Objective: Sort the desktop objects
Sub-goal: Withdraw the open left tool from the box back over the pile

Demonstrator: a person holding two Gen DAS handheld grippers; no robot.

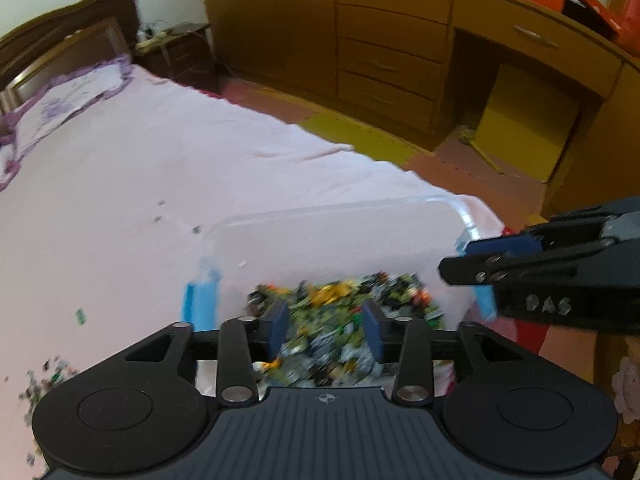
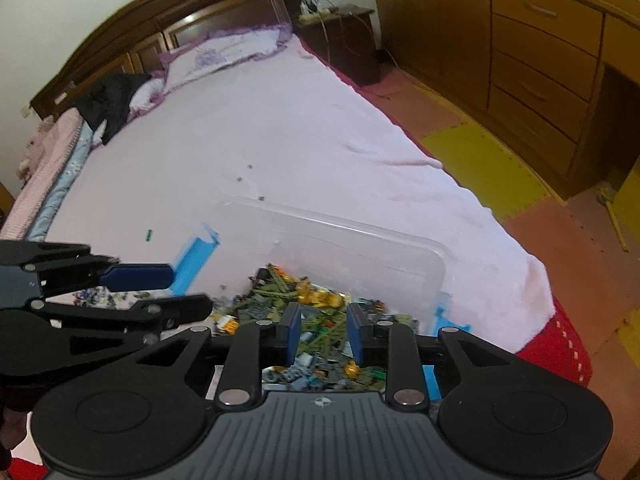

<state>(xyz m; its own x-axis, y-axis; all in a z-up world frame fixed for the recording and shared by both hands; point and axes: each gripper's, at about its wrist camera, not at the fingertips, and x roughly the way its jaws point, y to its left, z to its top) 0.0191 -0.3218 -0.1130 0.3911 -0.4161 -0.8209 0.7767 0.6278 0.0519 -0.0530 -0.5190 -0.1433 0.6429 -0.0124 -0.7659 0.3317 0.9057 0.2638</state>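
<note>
A: Filling the near end of a clear plastic bin (image 1: 340,216) is a heap of small toy bricks (image 1: 344,320), mostly green, grey and orange. The bin sits at the near corner of a bed under a pale pink sheet (image 1: 160,160).

B: And the tongs?

A: Both hang just above the heap. The left gripper (image 1: 326,330) has its blue pads parted, nothing pressed between them. The right gripper (image 2: 324,332) stands a little narrower, also holding nothing.

B: Anything outside the bin?

A: Blue clips (image 2: 196,256) on the bin's ends, loose bricks (image 1: 44,380) scattered on the sheet to the left, a purple-trimmed pillow (image 2: 224,56) at the headboard, and wooden drawers (image 1: 388,48) beyond coloured floor mats (image 2: 480,160).
</note>
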